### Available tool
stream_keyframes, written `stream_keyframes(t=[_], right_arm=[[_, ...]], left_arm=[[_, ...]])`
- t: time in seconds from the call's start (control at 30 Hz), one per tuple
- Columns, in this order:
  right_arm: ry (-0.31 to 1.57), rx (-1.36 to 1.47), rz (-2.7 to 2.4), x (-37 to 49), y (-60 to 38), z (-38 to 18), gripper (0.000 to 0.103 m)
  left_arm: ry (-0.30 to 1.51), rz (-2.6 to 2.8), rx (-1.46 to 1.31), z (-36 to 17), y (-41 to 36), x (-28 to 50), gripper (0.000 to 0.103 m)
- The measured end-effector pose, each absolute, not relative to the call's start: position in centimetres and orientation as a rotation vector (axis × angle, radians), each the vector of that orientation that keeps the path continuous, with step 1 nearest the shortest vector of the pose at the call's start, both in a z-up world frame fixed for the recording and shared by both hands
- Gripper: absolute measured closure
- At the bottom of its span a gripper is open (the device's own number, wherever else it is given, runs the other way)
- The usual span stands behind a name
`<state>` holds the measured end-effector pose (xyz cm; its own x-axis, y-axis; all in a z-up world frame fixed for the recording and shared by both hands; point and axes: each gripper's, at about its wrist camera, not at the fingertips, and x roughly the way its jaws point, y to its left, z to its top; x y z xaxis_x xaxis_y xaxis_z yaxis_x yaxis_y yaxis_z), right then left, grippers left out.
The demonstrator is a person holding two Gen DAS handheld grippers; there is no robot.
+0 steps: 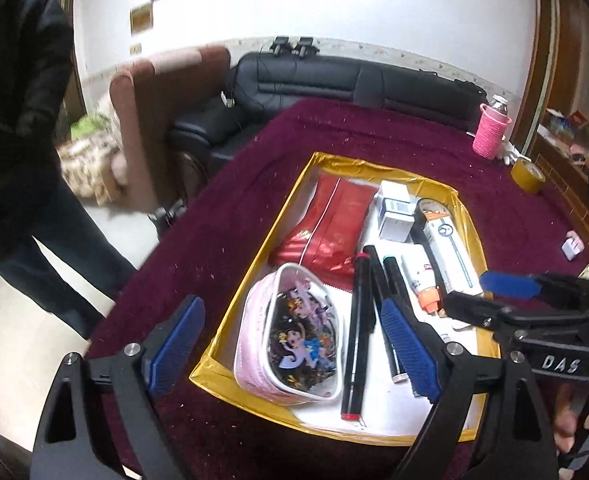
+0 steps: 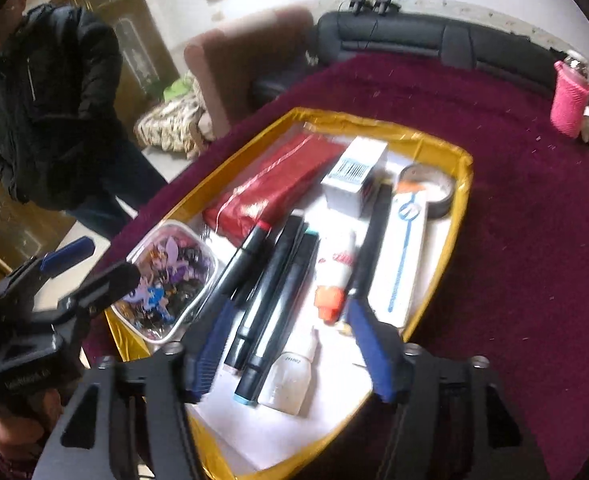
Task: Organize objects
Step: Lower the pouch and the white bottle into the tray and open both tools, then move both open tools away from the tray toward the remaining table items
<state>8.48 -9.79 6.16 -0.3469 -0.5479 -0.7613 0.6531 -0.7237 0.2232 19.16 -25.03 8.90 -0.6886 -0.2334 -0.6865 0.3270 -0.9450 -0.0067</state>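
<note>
Right now I hold both grippers above the near end of the gold-edged tray (image 1: 250, 256), which sits on the maroon cloth (image 1: 374, 136). My left gripper (image 1: 294, 344) has its jaws spread wide over the pink cartoon pouch (image 1: 294, 336), gripping nothing. My right gripper (image 2: 290, 356) is likewise agape over the black markers (image 2: 270, 280) and the small white bottle (image 2: 290, 380). Farther in the tray lie a red packet (image 1: 330, 224) and a white box (image 1: 394, 212).
</note>
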Motion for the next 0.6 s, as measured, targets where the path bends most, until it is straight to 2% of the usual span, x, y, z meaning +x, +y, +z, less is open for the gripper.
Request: stream_keyframes(t=[0.13,0.27,0.6], right_arm=[[0.125,1.111,-2.14,9.1,-7.9,6.9,0.024],[0.085,1.124,-2.172,9.0,-5.6,6.9,0.023],[-0.04,1.147,-2.24,7.4,1.2,7.1,0.021]], left_arm=[[0.057,-2.629,1.0,9.9,-22.7,19.3,0.011],[-0.034,-2.637,0.978,10.5,-20.7,19.2,0.01],[-0.135,-2.651,1.009,10.6,-16.9,17.8,0.01]])
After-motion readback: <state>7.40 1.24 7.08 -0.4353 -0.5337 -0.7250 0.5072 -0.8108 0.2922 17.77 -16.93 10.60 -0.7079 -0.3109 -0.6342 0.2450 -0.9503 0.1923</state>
